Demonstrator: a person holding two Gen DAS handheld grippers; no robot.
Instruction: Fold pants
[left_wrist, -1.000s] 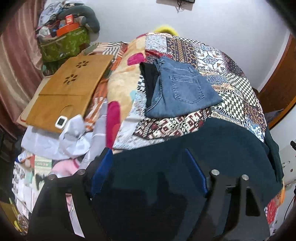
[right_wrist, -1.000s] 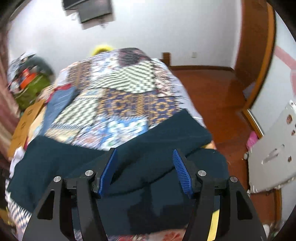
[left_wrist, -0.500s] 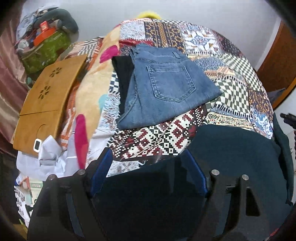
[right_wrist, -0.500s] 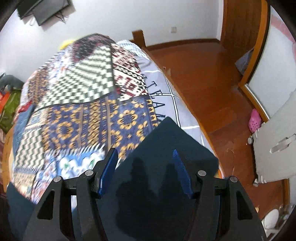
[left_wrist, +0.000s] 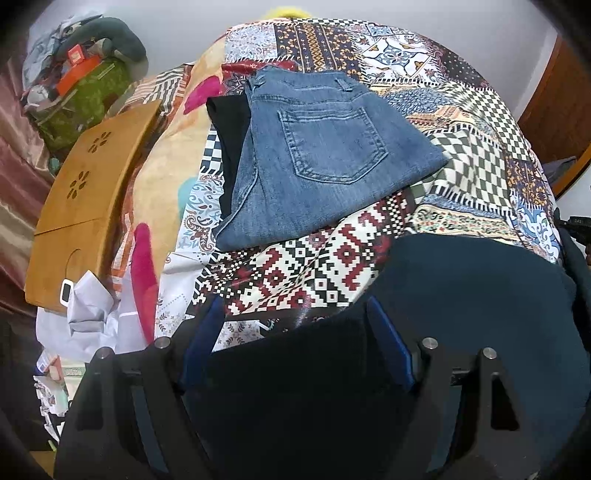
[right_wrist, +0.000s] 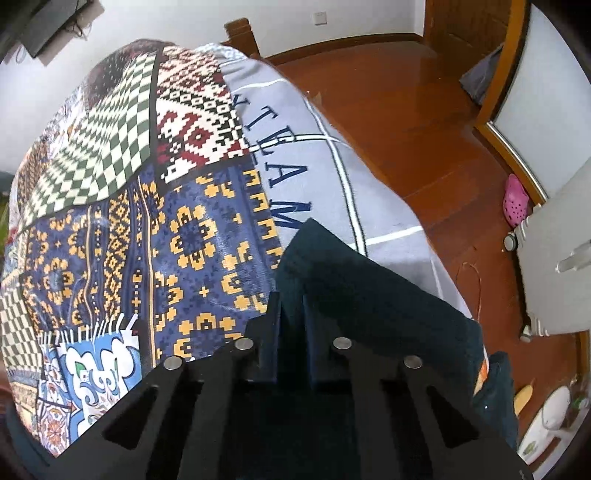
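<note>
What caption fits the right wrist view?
Right hand-held gripper closed on dark pants at the patchwork bedspread's edge.

left gripper (left_wrist: 295, 332): matte black frame, blue finger pads, silver round screw heads (four across). right gripper (right_wrist: 291, 314): same black frame, triangular cut-outs, four silver screws.

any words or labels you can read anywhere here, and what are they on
"TEAM", dark blue capitals on the grey bedsheet; a partly covered letter stands before it, unreadable.
Orange box on the cluttered pile: print too small to read.
Printed papers at the lower left: too blurred to read.
Nothing else legible.
</note>
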